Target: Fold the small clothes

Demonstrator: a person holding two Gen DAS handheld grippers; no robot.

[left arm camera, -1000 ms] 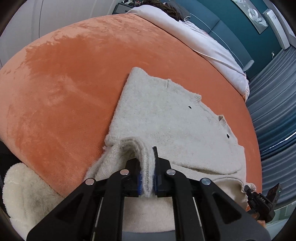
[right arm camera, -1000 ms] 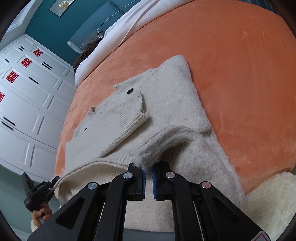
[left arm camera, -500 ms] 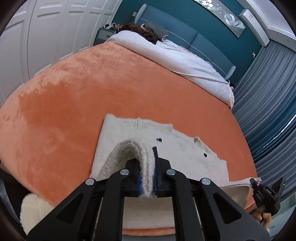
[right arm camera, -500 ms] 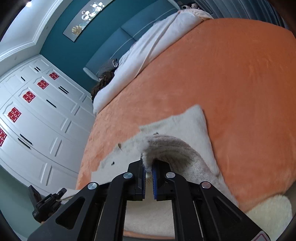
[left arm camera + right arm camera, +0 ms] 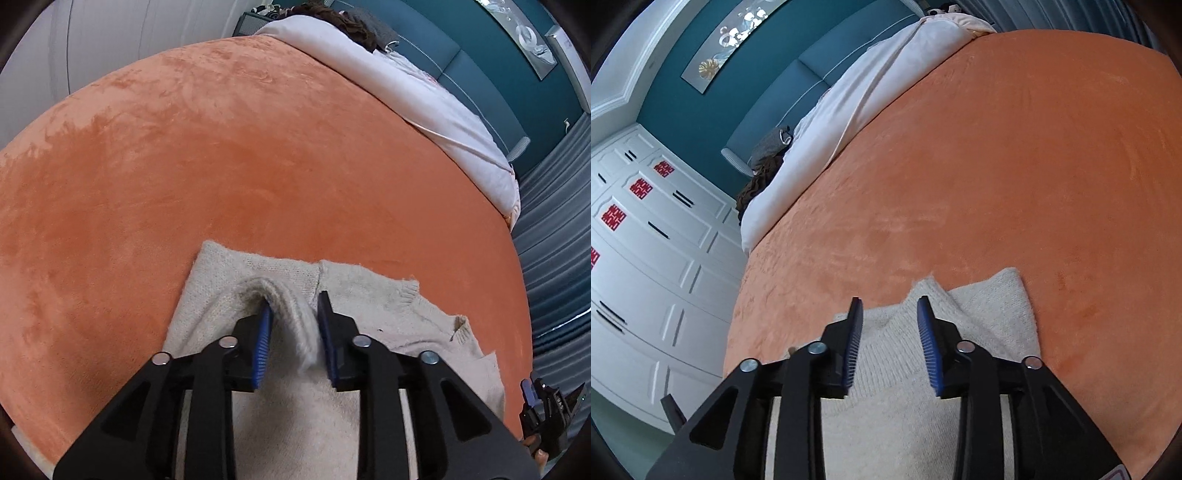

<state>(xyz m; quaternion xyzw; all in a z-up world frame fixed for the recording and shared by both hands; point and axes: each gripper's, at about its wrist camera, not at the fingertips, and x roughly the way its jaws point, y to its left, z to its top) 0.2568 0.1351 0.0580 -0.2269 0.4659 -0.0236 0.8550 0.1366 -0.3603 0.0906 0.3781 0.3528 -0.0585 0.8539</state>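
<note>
So the cream knit sweater (image 5: pixel 369 317) is lying on the orange plush blanket (image 5: pixel 221 166), down near the edge closest to the cameras, folded over on itself so there's a doubled layer.

Left gripper (image 5: pixel 293 332) – its jaws are opening right now, blue pads apart. A raised ribbed fold of the sweater stands up between them, leaning close to the right-hand pad, but neither pad is squeezing it.

Right gripper (image 5: pixel 890 339) – same deal, jaws opening, blue pads spread. The knit lies flat beneath the gap and nothing is pinched between the pads. From this view you can see a corner of the sweater (image 5: pixel 997 306) poking out up and to the right, with a little peak of the folded edge just past the fingertips.

In the left wrist view the other gripper (image 5: pixel 546 402) peeks in at the bottom right, by the sweater's far side, with a bit of the person's fingers under it.

Background stuff: a white duvet (image 5: pixel 424 99) bunched at the head of the bed against a teal headboard (image 5: pixel 820 74), and white wardrobe doors (image 5: pixel 646 258) with red paper cutouts.
</note>
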